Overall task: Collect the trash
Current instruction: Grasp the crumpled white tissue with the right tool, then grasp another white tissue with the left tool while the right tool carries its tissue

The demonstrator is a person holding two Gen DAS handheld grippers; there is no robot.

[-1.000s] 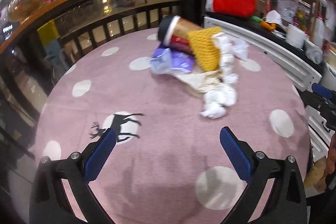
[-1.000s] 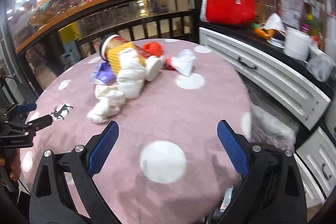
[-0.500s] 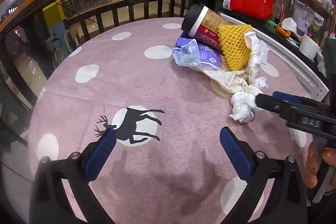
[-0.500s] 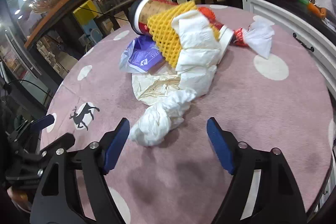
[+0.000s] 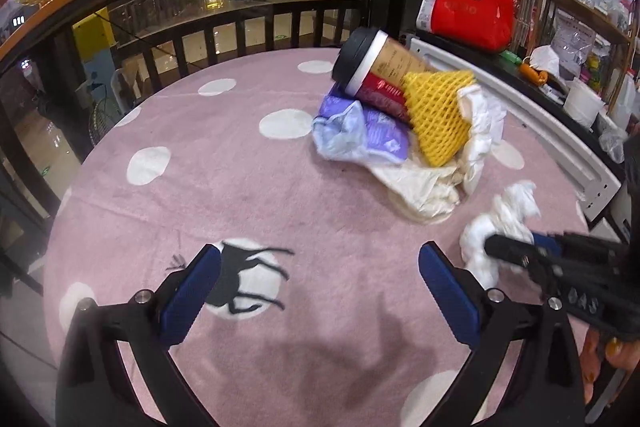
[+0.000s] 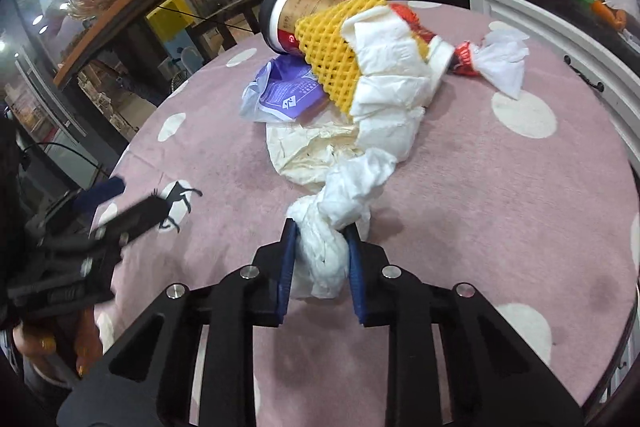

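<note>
The near half of the tabletop [image 5: 208,195], from 7 to 10 o'clock in the left wrist view, lies bare and open to a pass. At 1 to 2 o'clock the trash heap blocks it: a paper cup [image 5: 380,67], yellow foam net [image 5: 440,115], purple wrapper [image 5: 360,139] and crumpled tissue [image 6: 324,251]. A railing [image 5: 240,23] walls the far edge; a white cabinet [image 6: 560,39] bounds 3 o'clock.
</note>
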